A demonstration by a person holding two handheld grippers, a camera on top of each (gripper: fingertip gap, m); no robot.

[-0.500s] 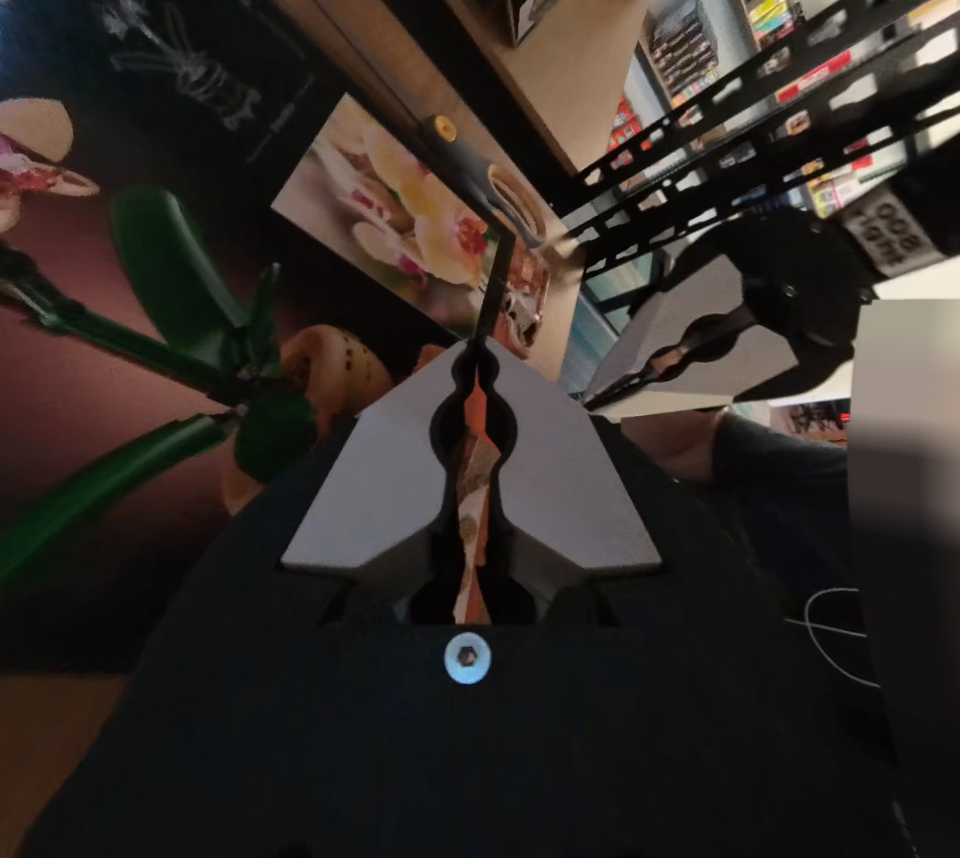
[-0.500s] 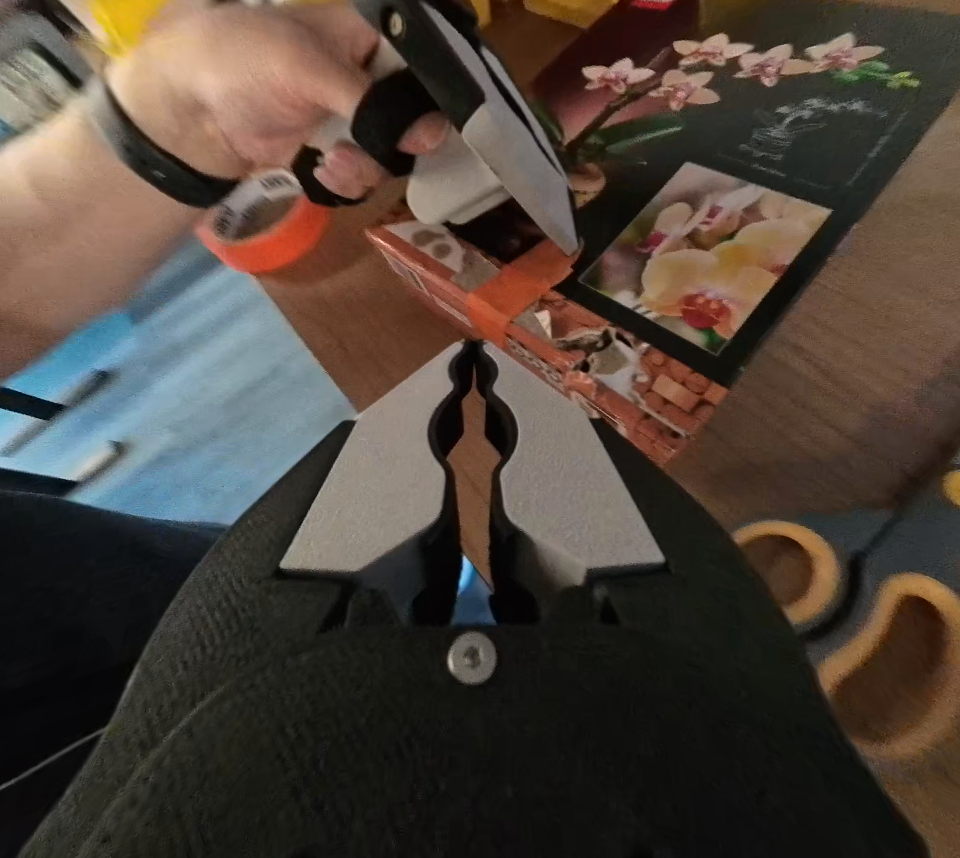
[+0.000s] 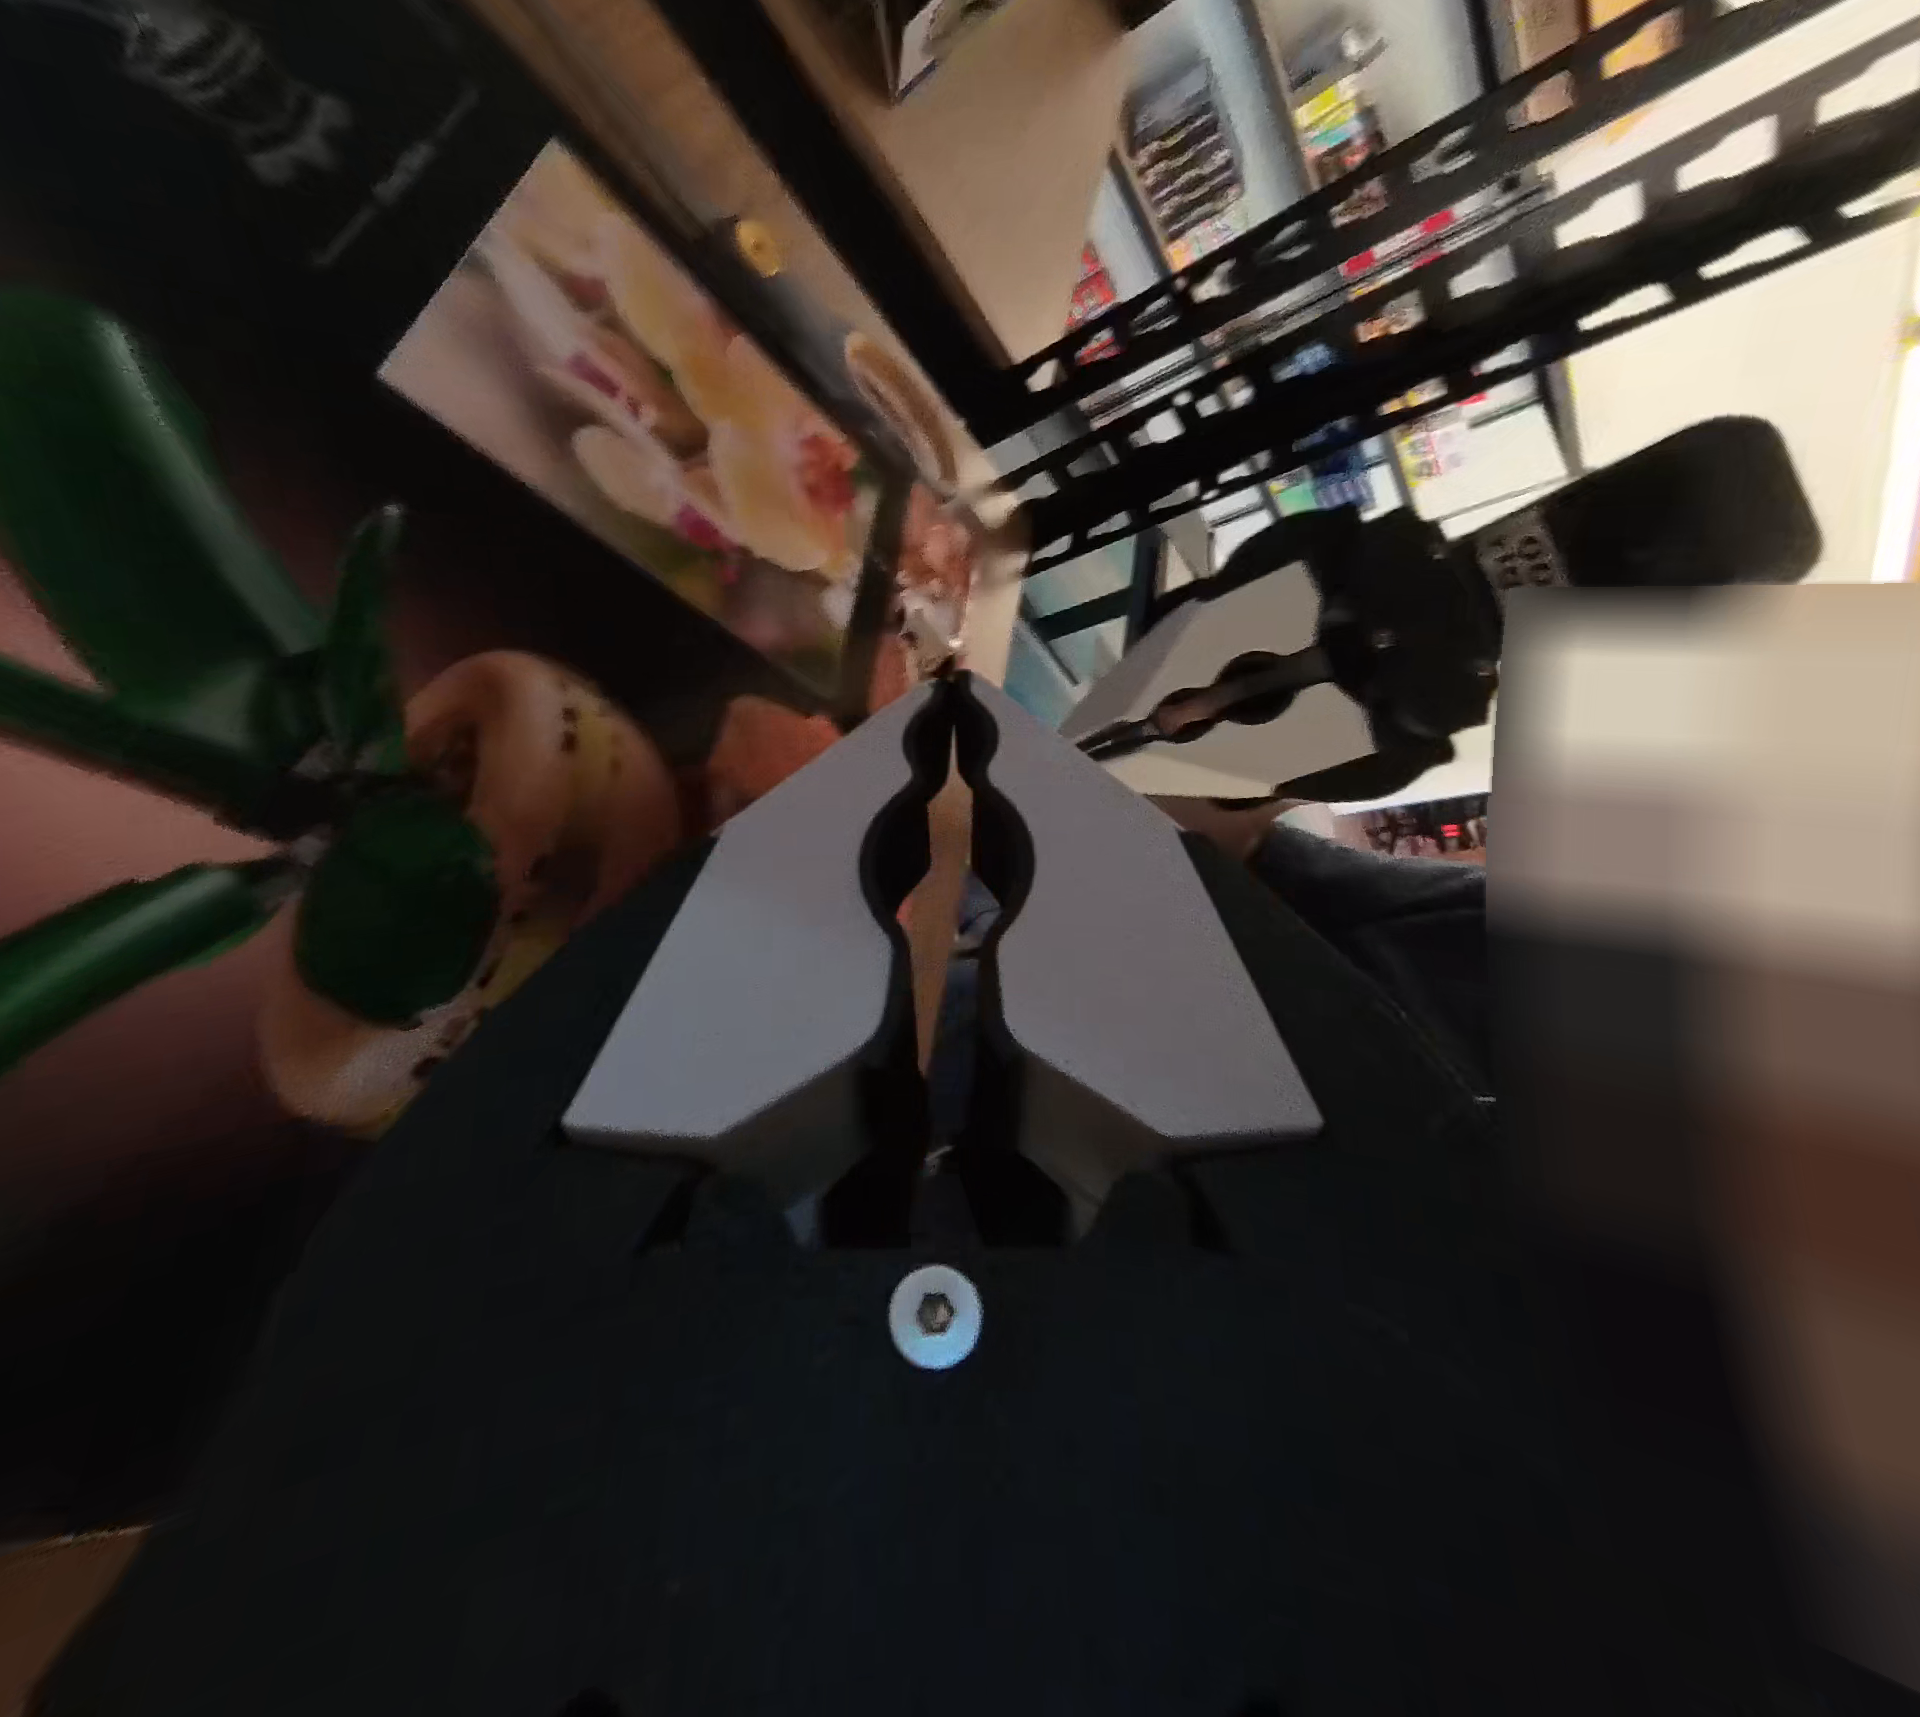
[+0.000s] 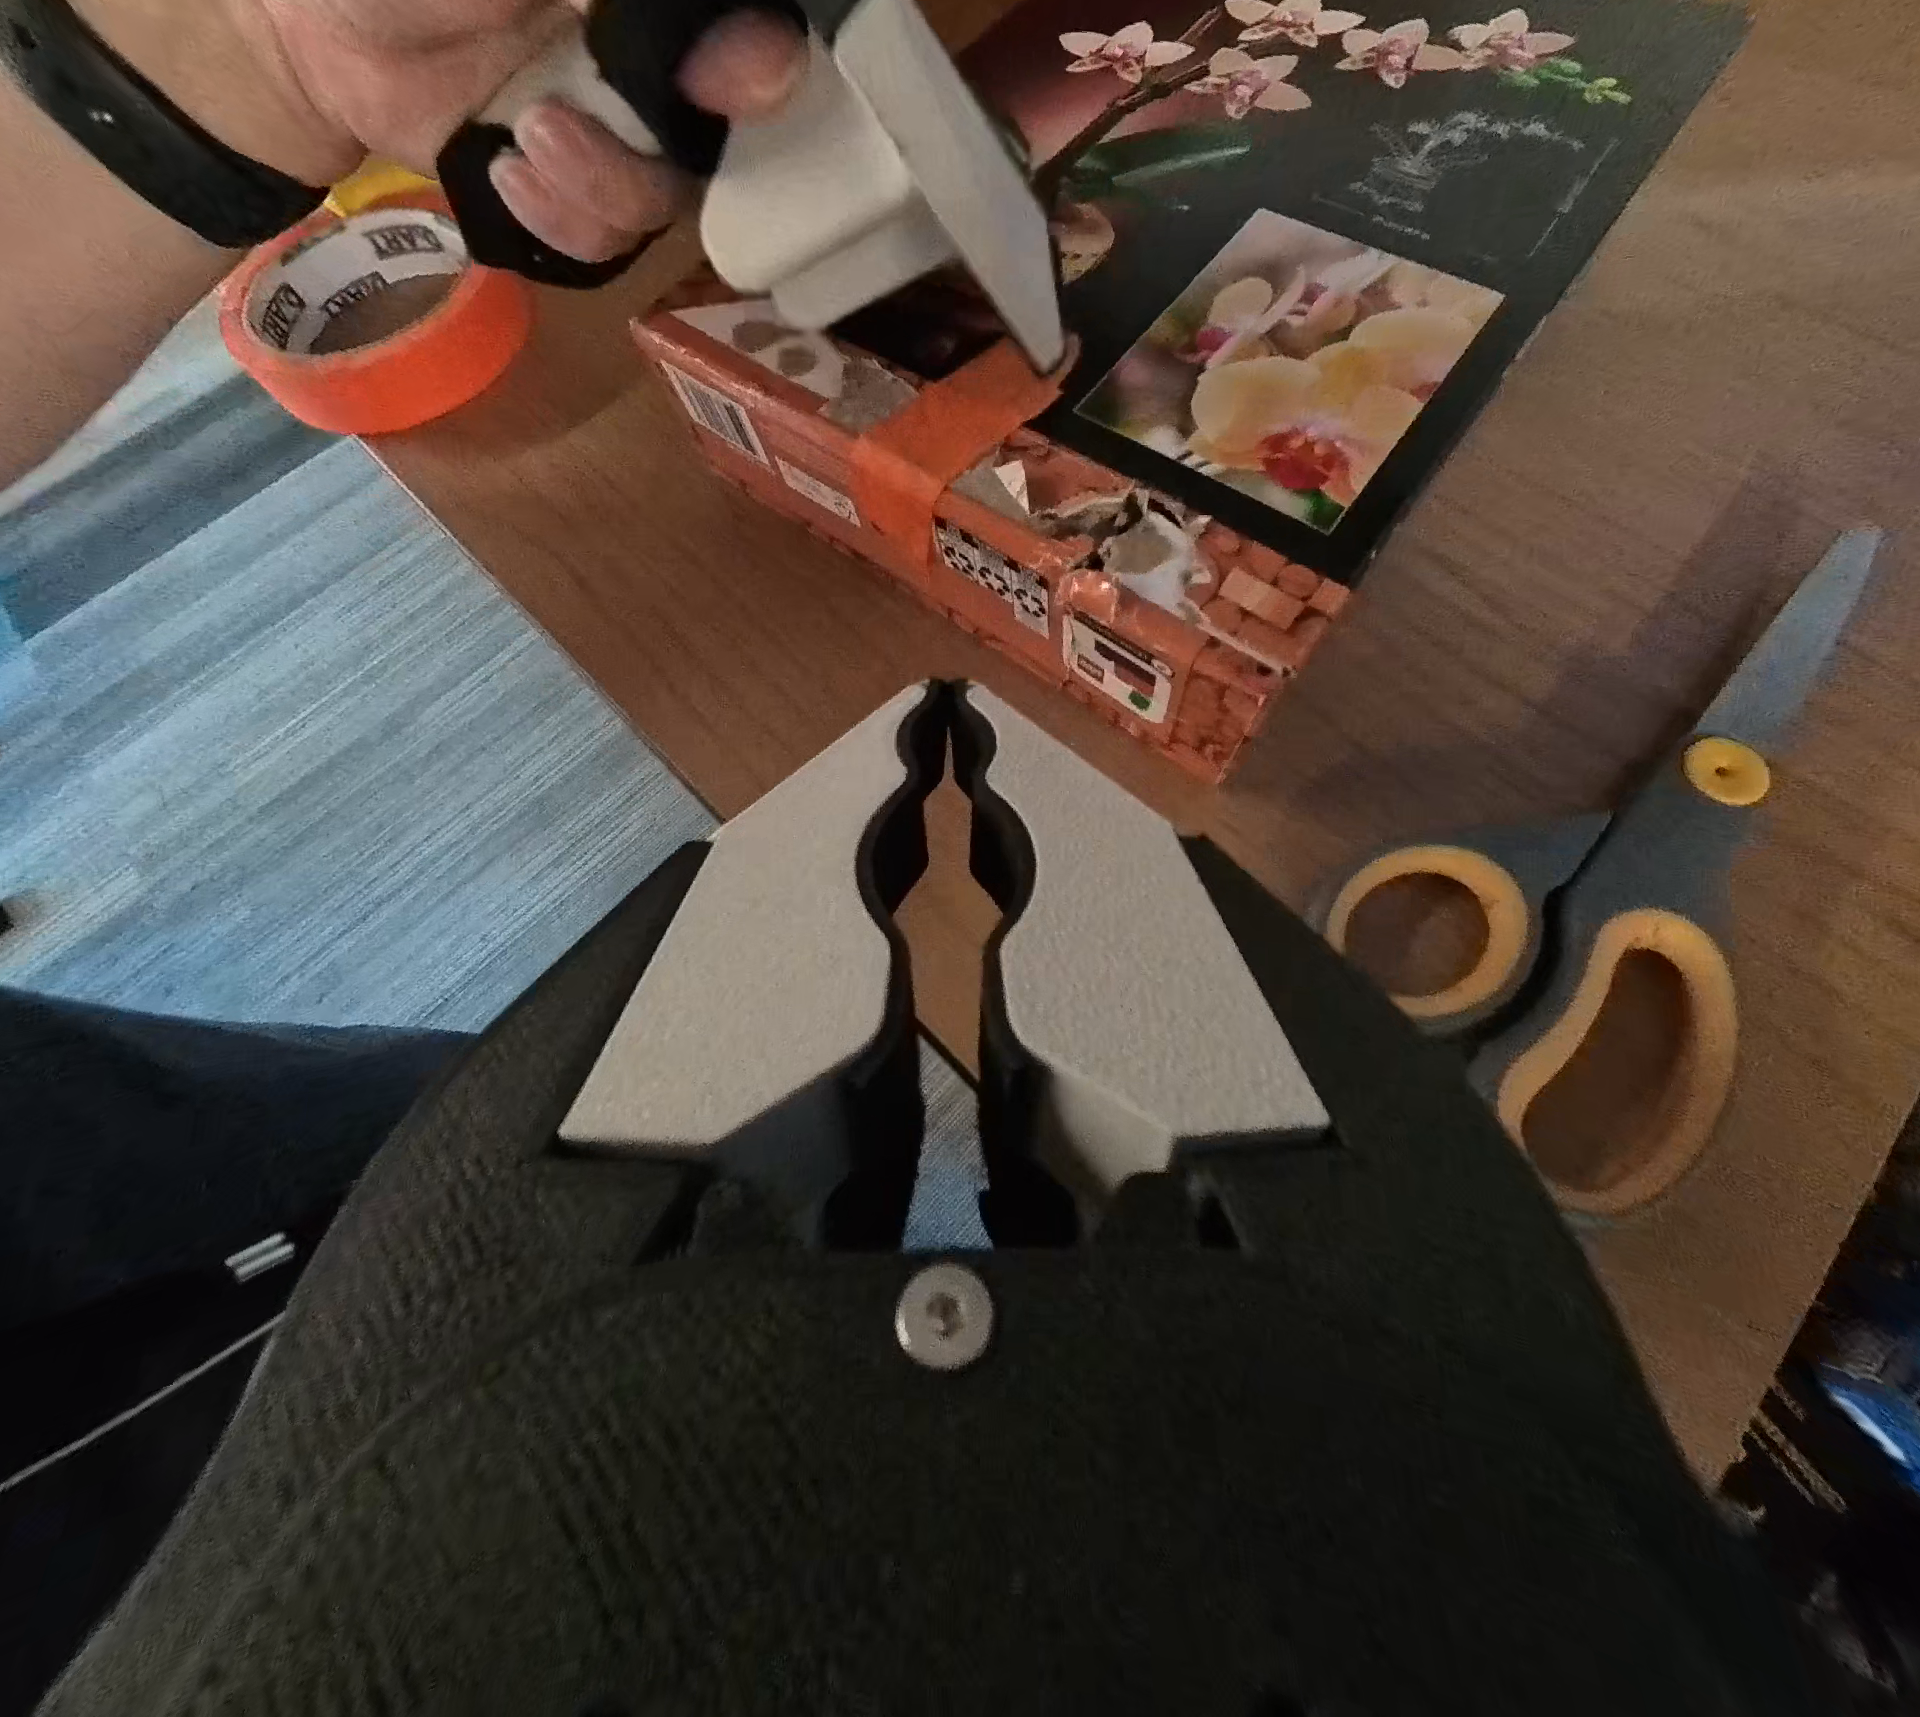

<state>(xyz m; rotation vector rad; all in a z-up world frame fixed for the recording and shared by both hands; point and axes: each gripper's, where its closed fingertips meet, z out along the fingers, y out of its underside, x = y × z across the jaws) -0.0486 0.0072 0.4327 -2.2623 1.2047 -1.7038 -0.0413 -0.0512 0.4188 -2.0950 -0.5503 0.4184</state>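
Left wrist view: the left gripper has its fingers drawn together with nothing between them, tips low over the near end of the flower-printed box. The right gripper sits just to its right, equally pinched and empty.

Right wrist view: ahead of the right gripper, the left gripper's tip presses the orange tape strip across the box's torn end. A tape roll lies ahead to the left; scissors lie to the right on the wooden table.

Orange tape roll; orange brick-patterned box side; grey-and-yellow scissors; white-and-black tongs
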